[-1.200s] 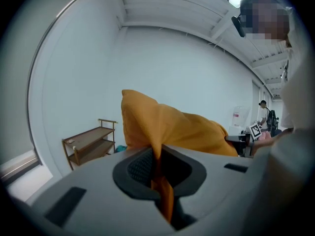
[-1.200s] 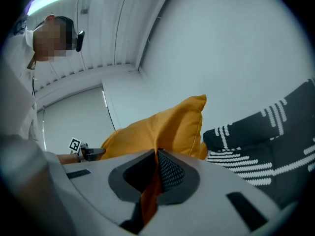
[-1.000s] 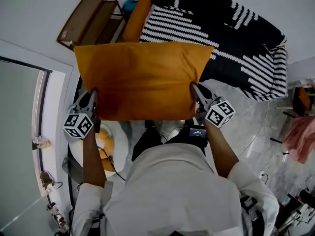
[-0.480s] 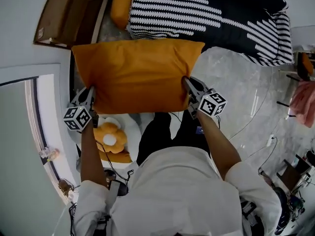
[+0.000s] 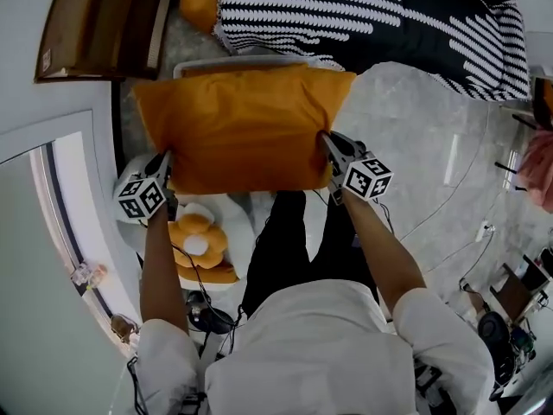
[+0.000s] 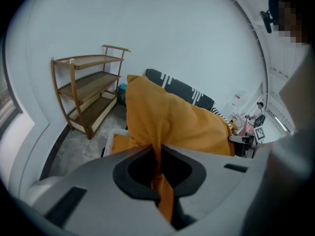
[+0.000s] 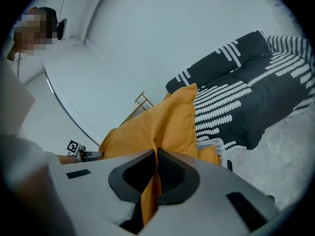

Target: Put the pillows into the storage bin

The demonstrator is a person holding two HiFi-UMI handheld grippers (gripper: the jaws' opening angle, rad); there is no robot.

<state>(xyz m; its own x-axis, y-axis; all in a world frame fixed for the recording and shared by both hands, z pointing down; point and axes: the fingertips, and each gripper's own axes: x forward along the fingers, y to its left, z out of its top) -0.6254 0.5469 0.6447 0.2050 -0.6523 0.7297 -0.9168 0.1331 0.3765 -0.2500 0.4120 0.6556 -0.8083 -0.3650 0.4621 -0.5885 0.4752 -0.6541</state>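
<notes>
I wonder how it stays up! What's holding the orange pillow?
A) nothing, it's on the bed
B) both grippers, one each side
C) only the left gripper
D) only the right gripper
B: the left gripper and the right gripper each pinch one side edge of the orange pillow.

The left arm (image 5: pixel 160 271) and right arm (image 5: pixel 380 249) are stretched forward at mid-frame; the left tongs (image 5: pixel 163 164) and right tongs (image 5: pixel 328 145) are clamped on opposite edges of the pillow (image 5: pixel 242 128).

Shelf (image 5: pixel 95 24) left, bed (image 5: pixel 371 15) beyond — open floor (image 5: pixel 415 145) right
</notes>
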